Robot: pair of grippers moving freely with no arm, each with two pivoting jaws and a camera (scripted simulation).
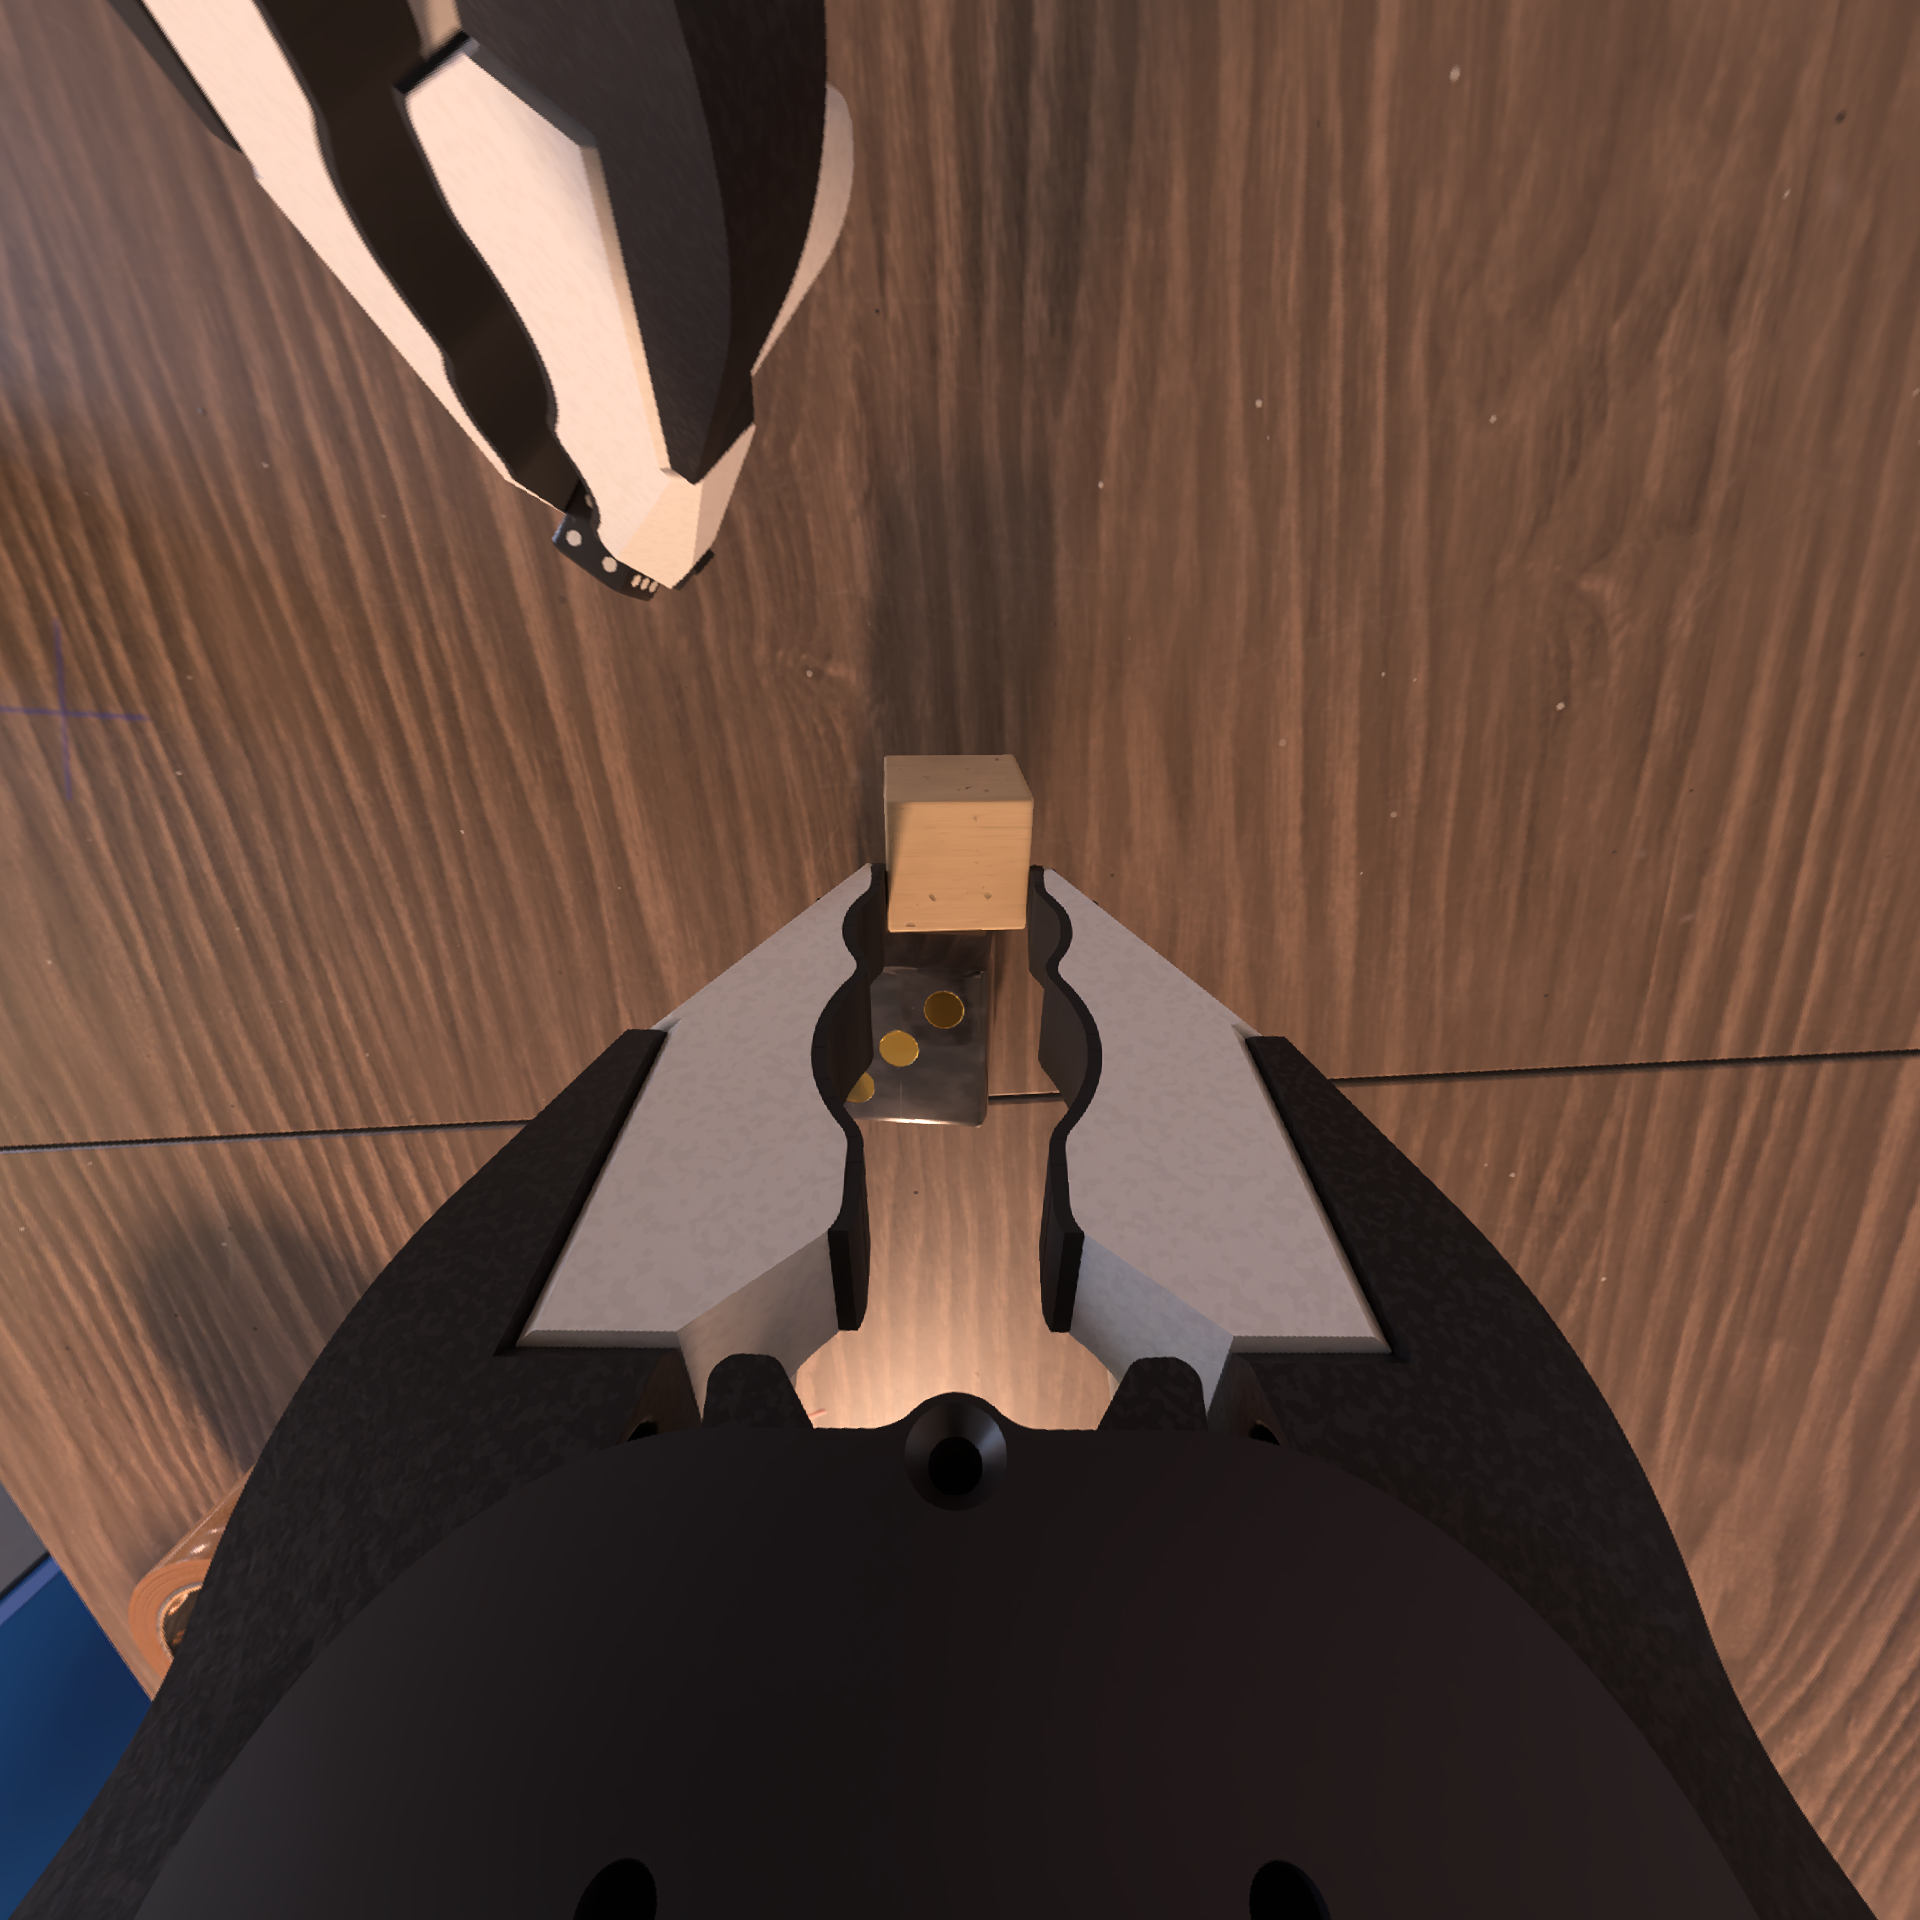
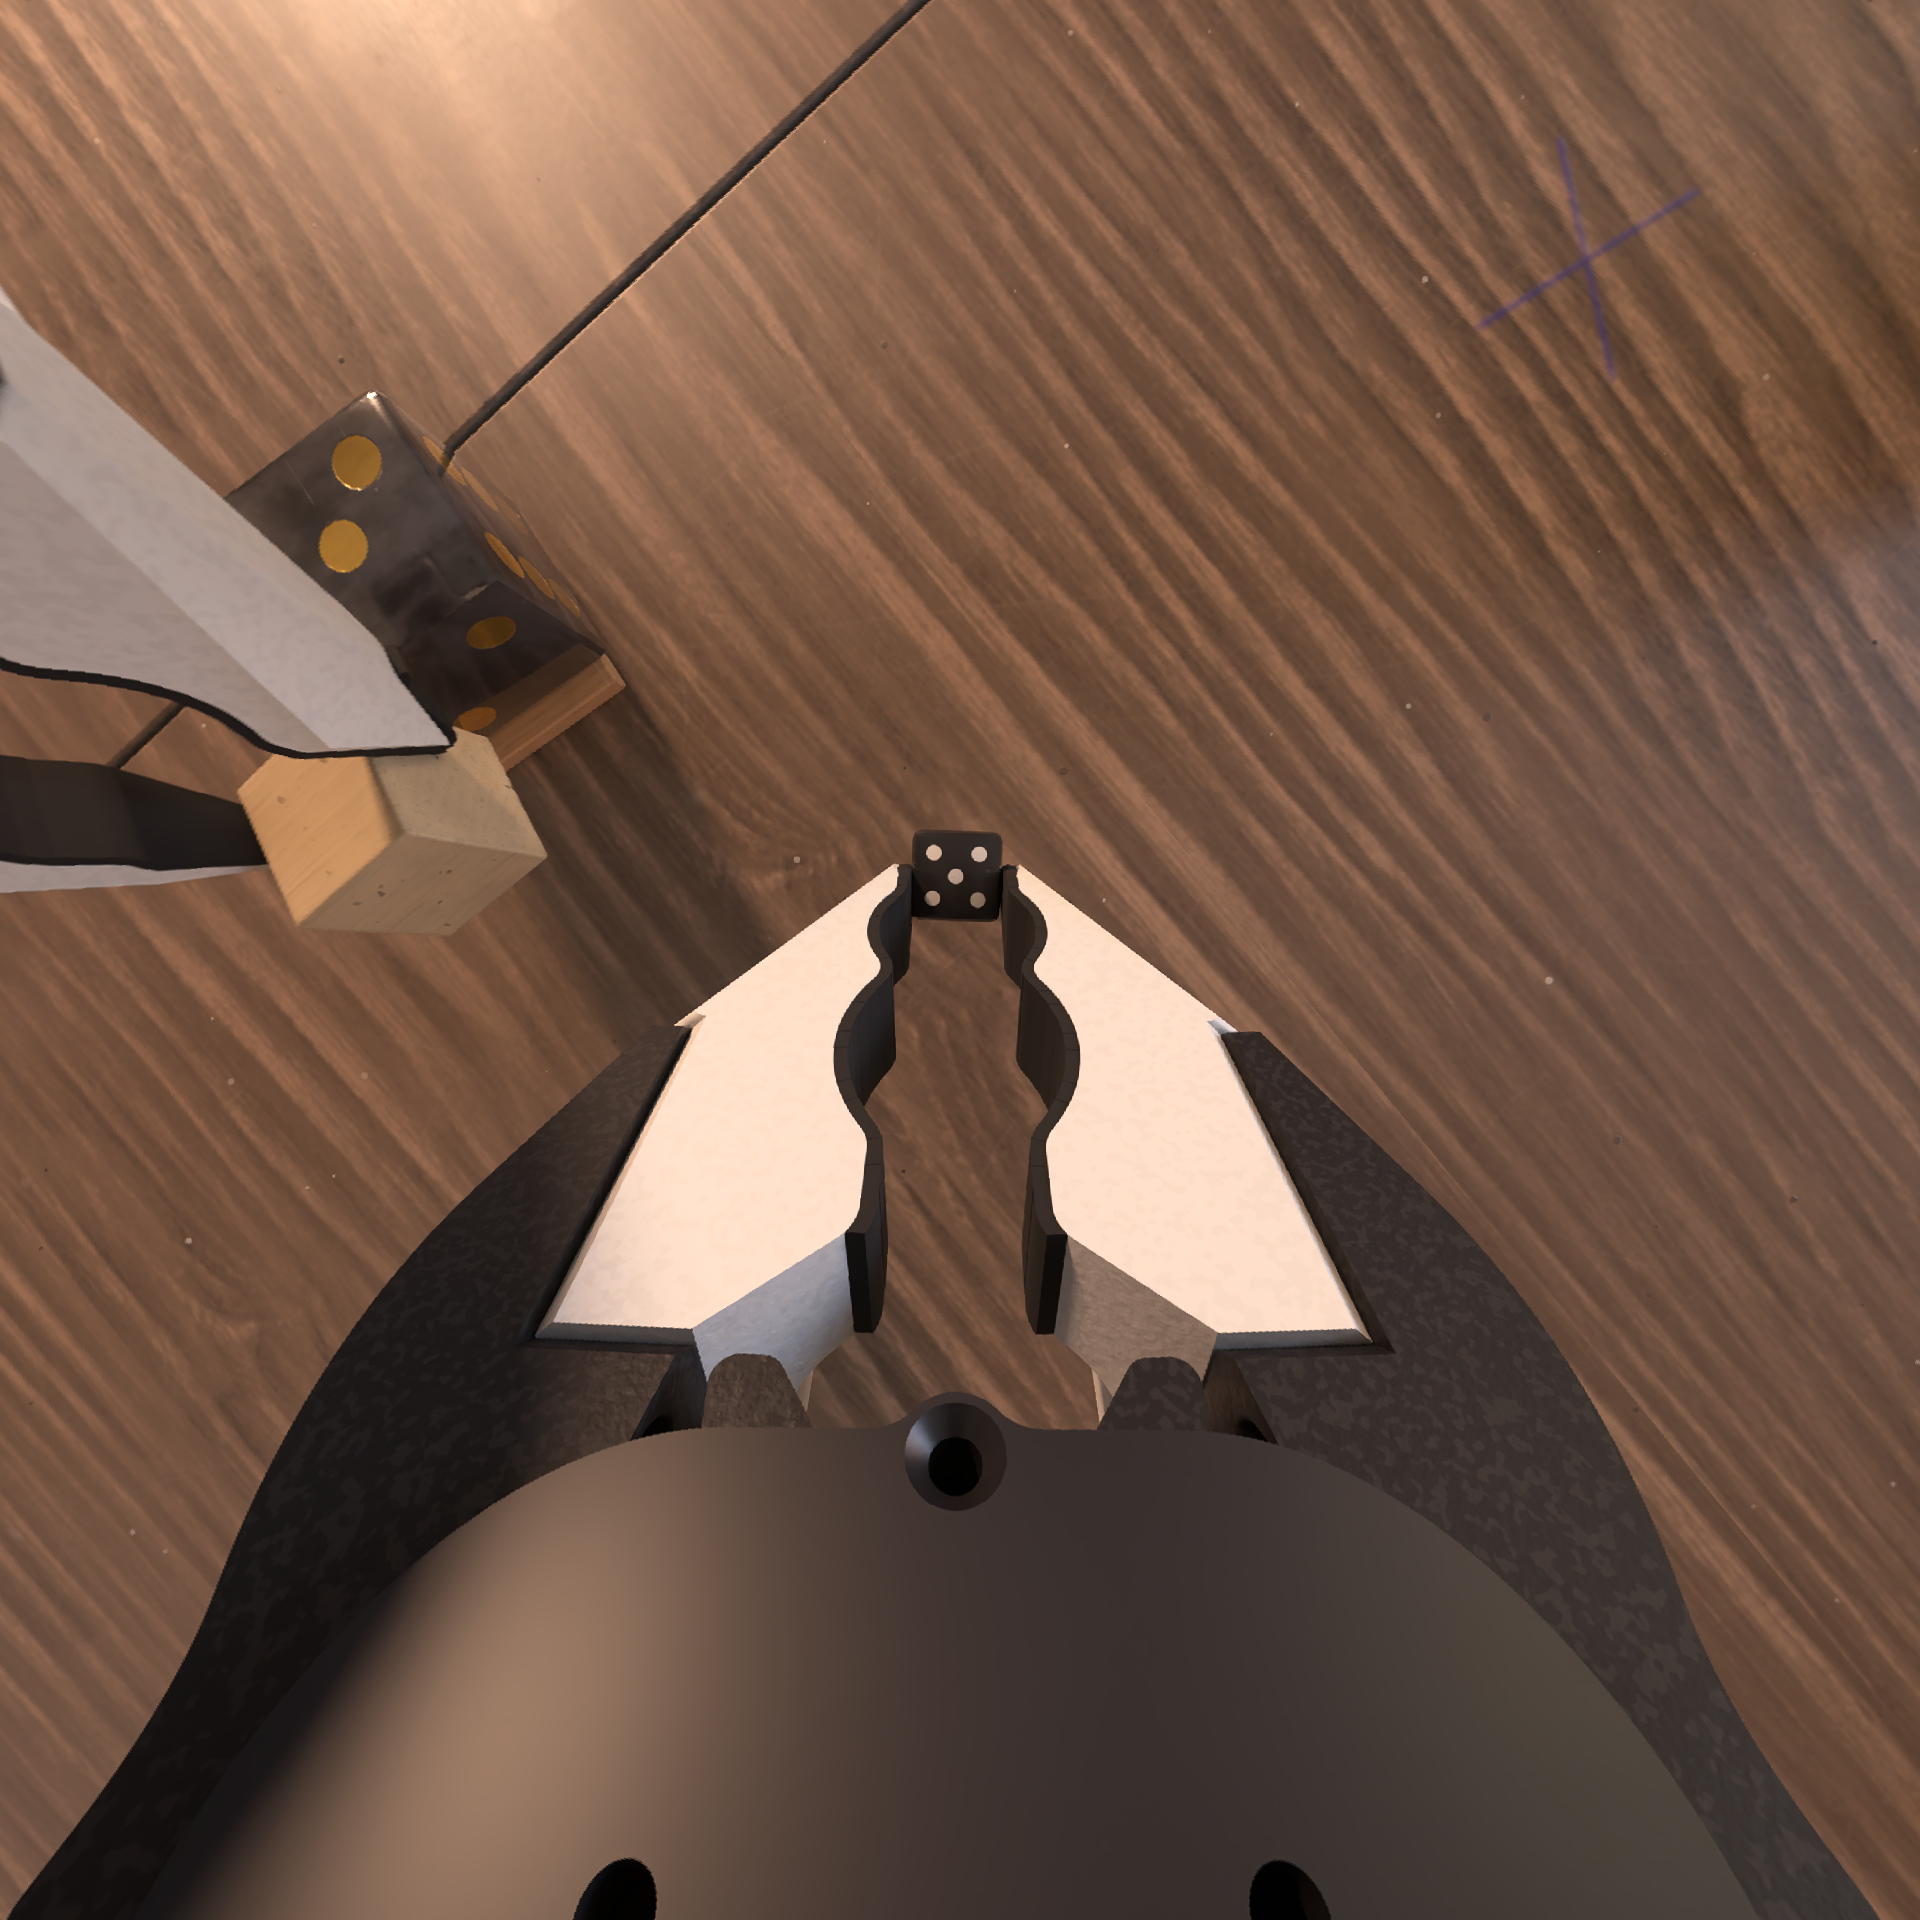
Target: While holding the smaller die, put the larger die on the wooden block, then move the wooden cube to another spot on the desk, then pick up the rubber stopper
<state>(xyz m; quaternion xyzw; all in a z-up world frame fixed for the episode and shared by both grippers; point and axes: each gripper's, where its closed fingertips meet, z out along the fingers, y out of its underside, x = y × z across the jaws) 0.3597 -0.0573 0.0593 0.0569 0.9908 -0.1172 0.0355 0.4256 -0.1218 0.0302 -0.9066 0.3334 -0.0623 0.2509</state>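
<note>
Wooden cube point(image 1: 958, 844) sits pinched at the very tips of the left claw point(image 1: 958, 894), whose jaws are drawn in to the cube's width, and the right wrist view suggests it is held clear of the surface point(image 1: 1455, 520). Just under it at 6 o'clock, the larger die point(image 1: 925, 1044), smoky with gold pips, rests on the flat wooden block point(image 2: 566, 701). So the stacking looks done and the cube's move is the step in hand. The right claw point(image 2: 956, 883), at 11 o'clock in the left wrist view, is closed on the smaller die point(image 2: 956, 876), black with white pips, gripped only at the fingertips. With so shallow a hold on the cube, a quick swing could let it twist or slip out. A low carry might clip the larger die and knock it off the block. Any jolt of the right claw risks dropping the small die. No rubber stopper can be made out in either view.
</note>
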